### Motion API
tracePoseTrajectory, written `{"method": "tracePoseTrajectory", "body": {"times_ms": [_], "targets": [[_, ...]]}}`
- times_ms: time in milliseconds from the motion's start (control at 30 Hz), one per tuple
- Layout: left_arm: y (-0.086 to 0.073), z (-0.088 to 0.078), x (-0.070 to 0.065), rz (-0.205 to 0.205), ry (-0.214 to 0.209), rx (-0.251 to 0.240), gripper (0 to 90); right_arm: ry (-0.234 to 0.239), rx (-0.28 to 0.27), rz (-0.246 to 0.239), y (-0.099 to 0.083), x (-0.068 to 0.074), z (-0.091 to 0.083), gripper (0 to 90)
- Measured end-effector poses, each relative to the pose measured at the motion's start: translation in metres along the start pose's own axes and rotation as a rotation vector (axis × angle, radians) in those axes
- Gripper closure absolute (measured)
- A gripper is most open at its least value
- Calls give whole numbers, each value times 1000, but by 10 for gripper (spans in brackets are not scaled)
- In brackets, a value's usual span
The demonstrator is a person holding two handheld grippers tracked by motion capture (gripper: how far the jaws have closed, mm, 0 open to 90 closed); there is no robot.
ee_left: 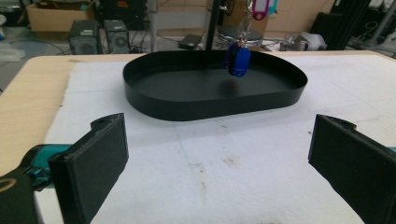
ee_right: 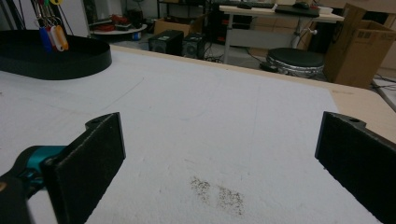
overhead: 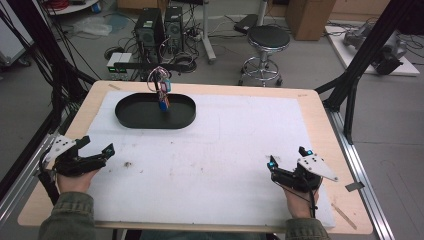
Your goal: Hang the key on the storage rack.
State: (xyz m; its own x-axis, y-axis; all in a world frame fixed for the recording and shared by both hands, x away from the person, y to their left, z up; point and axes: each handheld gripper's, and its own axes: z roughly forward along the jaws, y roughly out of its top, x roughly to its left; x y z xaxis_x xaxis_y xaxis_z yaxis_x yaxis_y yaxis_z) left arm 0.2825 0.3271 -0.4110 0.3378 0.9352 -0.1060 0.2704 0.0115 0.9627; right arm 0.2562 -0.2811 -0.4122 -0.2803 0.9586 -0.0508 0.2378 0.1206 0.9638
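Note:
A black oval tray (overhead: 131,119) lies at the back left of the white mat (overhead: 215,150). A bunch of coloured key tags (overhead: 162,90) hangs from a black stand over the tray, with a blue tag (ee_left: 238,60) lowest. My left gripper (overhead: 97,148) rests near the table's left edge, open, with nothing between its jaws; its view faces the tray (ee_left: 210,100). My right gripper (overhead: 289,161) rests at the front right, also open and empty. The tray (ee_right: 56,58) and tags (ee_right: 52,37) appear far left in the right gripper view.
Wooden table edge (overhead: 345,165) borders the mat. Small dirt marks (ee_right: 219,192) speckle the mat. Beyond the table stand a stool (overhead: 267,42), computer towers (overhead: 160,25), cables and a black frame post (overhead: 350,95).

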Motion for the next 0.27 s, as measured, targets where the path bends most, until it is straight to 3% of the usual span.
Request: {"method": "tracePoseTrajectory", "body": {"times_ms": [267], "targets": [[-3, -9, 1, -3, 31, -58, 54, 1, 7, -1, 0, 1, 2, 5]]}}
